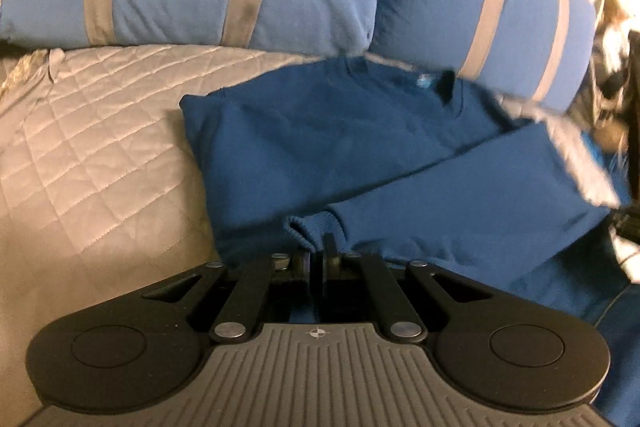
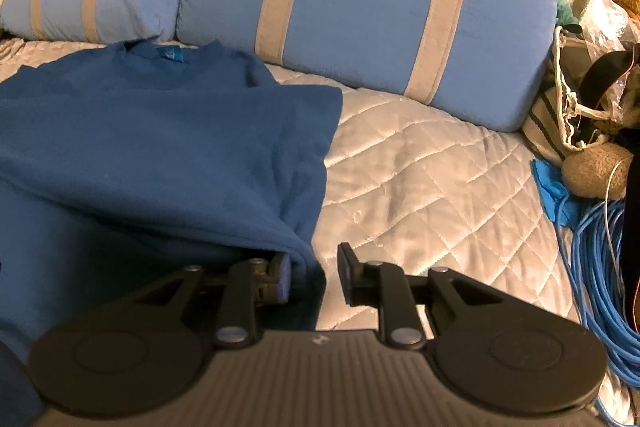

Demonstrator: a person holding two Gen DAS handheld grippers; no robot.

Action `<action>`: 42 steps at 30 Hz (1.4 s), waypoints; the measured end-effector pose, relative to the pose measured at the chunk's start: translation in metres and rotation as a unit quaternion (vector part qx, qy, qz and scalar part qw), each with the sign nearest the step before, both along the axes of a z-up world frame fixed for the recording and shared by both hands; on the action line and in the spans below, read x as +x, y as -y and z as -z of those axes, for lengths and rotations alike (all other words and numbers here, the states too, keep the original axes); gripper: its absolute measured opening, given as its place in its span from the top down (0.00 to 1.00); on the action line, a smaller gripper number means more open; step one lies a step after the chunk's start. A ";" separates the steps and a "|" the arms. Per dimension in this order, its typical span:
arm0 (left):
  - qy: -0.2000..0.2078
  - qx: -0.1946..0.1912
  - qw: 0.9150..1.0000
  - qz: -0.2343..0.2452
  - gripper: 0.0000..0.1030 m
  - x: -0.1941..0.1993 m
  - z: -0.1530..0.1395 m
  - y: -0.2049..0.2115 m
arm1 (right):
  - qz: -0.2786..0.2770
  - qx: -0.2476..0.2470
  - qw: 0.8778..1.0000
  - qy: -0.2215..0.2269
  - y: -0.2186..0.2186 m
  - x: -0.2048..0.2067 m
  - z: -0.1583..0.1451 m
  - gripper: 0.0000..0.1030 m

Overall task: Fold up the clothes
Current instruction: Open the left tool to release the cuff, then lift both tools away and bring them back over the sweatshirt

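Your left gripper (image 1: 318, 259) was clamped on the sleeve cuff (image 1: 308, 227) of the sweater (image 1: 304, 143) on the quilt (image 1: 92, 131). Your right gripper (image 2: 314, 275) stood apart around its side fold, unclamped. That fold could have slipped out and the sleeve dragged crooked.

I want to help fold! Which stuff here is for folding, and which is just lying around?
For folding:
sweatshirt
its sleeve
left gripper, shut on the cuff
right gripper, open

Lying around:
pillows
quilt
blue cable
bag
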State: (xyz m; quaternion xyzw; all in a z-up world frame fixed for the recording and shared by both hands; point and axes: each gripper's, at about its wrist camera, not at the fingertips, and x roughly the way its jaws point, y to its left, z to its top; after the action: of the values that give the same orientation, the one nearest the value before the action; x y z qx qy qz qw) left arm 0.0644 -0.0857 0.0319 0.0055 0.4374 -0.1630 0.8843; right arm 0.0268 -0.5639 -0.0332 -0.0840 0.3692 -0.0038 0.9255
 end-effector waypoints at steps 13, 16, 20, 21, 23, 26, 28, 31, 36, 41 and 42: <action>0.021 0.086 0.996 0.019 0.75 -0.019 -0.006 0.011 | -0.020 0.002 1.000 -0.019 0.023 -0.012 -0.001 0.24; 0.039 0.081 0.996 0.008 0.66 -0.028 -0.017 0.005 | -0.057 0.021 0.998 -0.016 0.027 -0.024 -0.007 0.24; 0.064 0.062 0.996 -0.013 0.51 -0.035 -0.030 0.001 | -0.085 0.055 0.995 0.009 0.028 -0.036 -0.021 0.23; 0.069 0.058 0.996 -0.017 0.49 -0.036 -0.033 0.001 | -0.080 0.052 0.995 0.017 0.027 -0.034 -0.023 0.22; 0.079 0.050 0.995 -0.026 0.49 -0.039 -0.039 0.001 | -0.059 0.056 0.996 0.023 0.028 -0.026 -0.024 0.22; 0.090 0.046 0.995 -0.023 0.49 -0.045 -0.047 0.004 | -0.034 0.062 0.997 0.021 0.029 -0.010 -0.020 0.22; 0.097 0.043 0.994 -0.019 0.49 -0.051 -0.052 0.004 | -0.027 0.051 0.998 0.013 0.027 -0.002 -0.013 0.22; 0.108 0.035 0.993 -0.023 0.47 -0.062 -0.061 0.001 | -0.025 -0.011 1.000 -0.012 0.019 0.005 0.007 0.22; 0.137 0.020 0.990 -0.039 0.31 -0.077 -0.075 -0.007 | -0.004 -0.011 1.000 -0.008 0.022 0.006 0.011 0.16; 0.181 0.024 0.982 -0.053 0.28 -0.091 -0.093 -0.010 | 0.018 -0.002 0.999 0.030 0.033 -0.006 -0.012 0.02; 0.190 0.023 0.980 -0.055 0.27 -0.093 -0.097 -0.010 | 0.023 0.000 0.999 0.038 0.035 -0.009 -0.017 0.00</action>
State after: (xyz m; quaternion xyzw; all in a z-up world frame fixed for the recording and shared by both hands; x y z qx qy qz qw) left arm -0.0291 -0.0755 0.1286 0.0331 0.2646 -0.0998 0.9586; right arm 0.0183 -0.5990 -0.0158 -0.0752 0.3355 -0.0286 0.9386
